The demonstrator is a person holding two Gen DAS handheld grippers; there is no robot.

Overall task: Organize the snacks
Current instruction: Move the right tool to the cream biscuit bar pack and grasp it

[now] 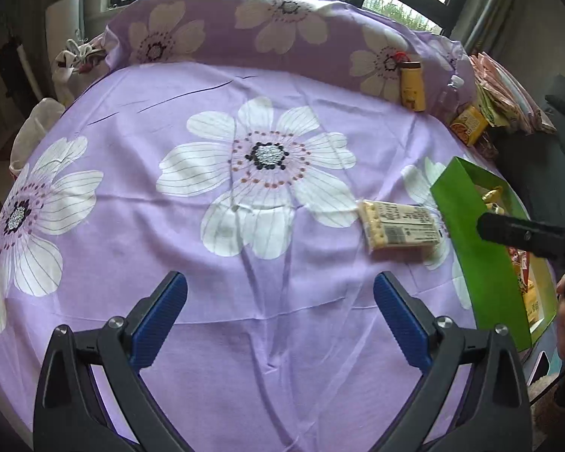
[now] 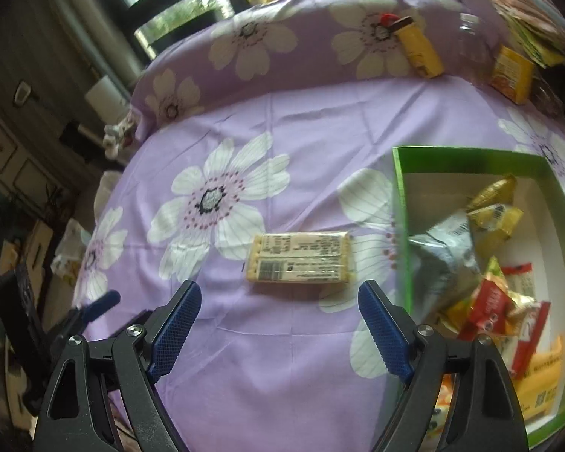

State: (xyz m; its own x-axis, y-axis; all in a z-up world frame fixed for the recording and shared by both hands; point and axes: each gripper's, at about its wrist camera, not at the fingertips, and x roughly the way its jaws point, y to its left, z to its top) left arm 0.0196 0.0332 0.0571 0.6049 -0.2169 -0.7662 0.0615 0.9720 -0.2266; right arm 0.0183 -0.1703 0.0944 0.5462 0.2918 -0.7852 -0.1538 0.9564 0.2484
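Note:
A flat pale cracker packet (image 2: pixel 301 258) (image 1: pixel 399 228) lies on the purple flowered cloth (image 2: pixel 245 358), just left of a green box (image 2: pixel 401 203) (image 1: pixel 471 248). The box holds several snack packs (image 2: pixel 482 263). My right gripper (image 2: pixel 280 309) hovers open just short of the cracker packet, nothing between its blue pads. My left gripper (image 1: pixel 280 305) hangs open over bare cloth (image 1: pixel 245 320), with the packet ahead to its right. In the right wrist view the left gripper's blue fingertip (image 2: pixel 101 303) shows at the left edge. One black finger (image 1: pixel 523 235) of the right gripper crosses the box in the left wrist view.
A yellow tube (image 2: pixel 420 51) (image 1: pixel 412 88) rests against the raised flowered bolster at the back. An orange carton (image 2: pixel 512 73) (image 1: pixel 469 124), a clear bottle (image 1: pixel 448 98) and stacked packets (image 1: pixel 508 94) sit at the far right. Windows stand behind. The cloth drops off at its left edge.

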